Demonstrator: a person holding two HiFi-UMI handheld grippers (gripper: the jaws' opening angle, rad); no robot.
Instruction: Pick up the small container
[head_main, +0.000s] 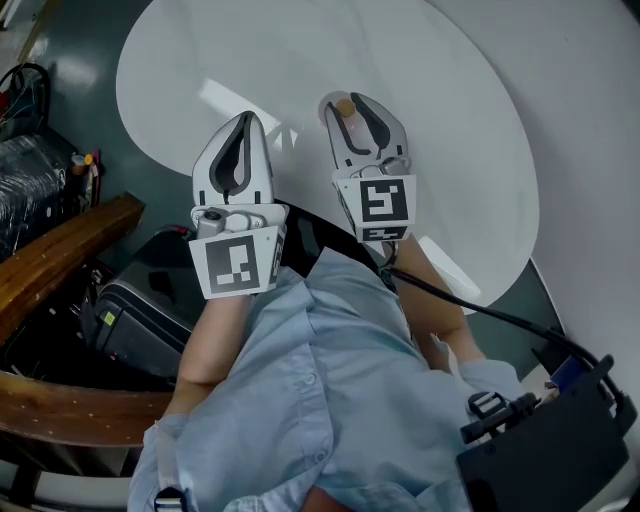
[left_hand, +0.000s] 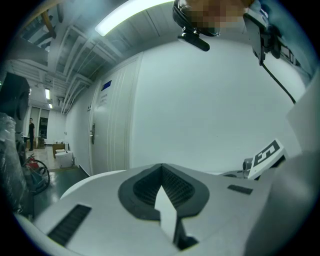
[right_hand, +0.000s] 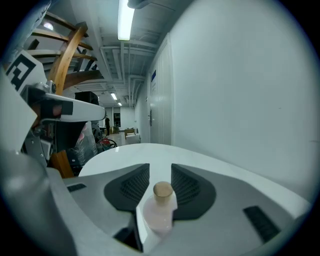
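Small container (right_hand: 160, 214) upright between parted jaws of right tool (right_hand: 160, 171); white table (right_hand: 145, 151) beneath

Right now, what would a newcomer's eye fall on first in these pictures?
First, the small pink bottle with a cork-coloured cap, sitting between the open jaws of the right gripper. Next, the left gripper beside it, shut and empty. Both are held over a white round table.
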